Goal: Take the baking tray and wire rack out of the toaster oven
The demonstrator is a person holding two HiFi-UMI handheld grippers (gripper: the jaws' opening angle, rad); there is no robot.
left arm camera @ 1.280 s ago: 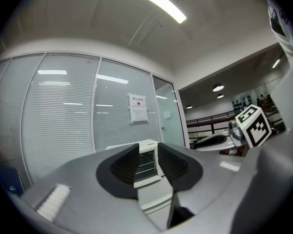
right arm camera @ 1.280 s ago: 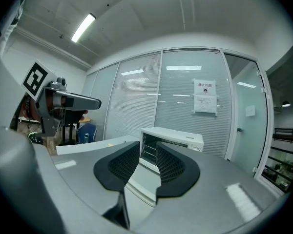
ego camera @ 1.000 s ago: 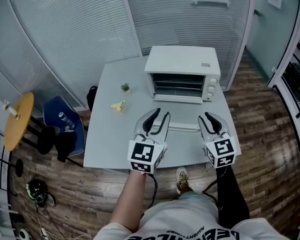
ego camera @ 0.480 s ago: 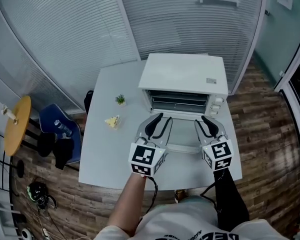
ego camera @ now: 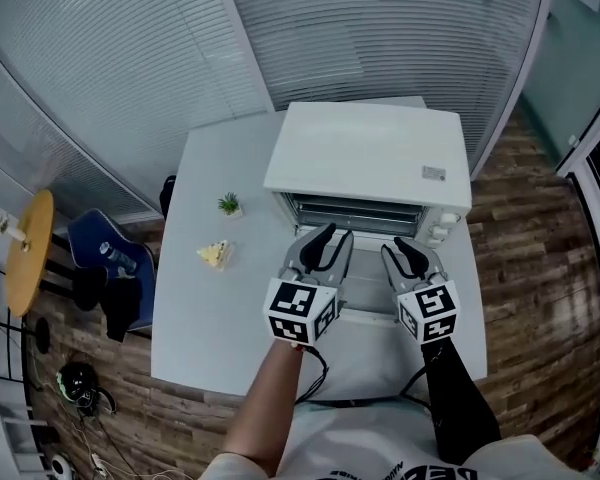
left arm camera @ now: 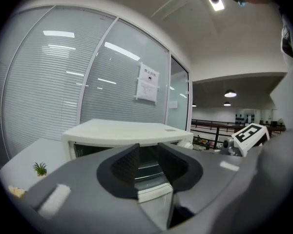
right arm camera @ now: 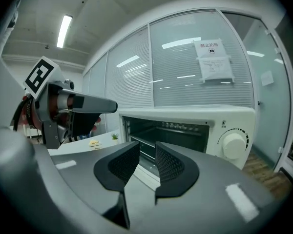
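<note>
Head view: one toaster oven (ego camera: 368,158) on the grey table (ego camera: 215,328), long axis running left-right, mouth facing me, door (ego camera: 365,286) dropped flat toward me. My left gripper (ego camera: 330,238) and right gripper (ego camera: 408,251) hover side by side over that door, just short of the mouth, both pointing into it. From up here the cavity is only a thin strip.

The right gripper view looks straight into the cavity: one shelf (right arm camera: 144,141) lies level across it, and I can't tell wire rack from baking tray. This view also shows one big dial (right arm camera: 233,145) on the oven's right.

Left gripper view: mostly oven top and door edge.

Both pairs of jaws stand partly apart, with nothing between the pads.

Left of the oven, well apart: one small plant (ego camera: 228,204) and one yellow wedge (ego camera: 214,255).
</note>
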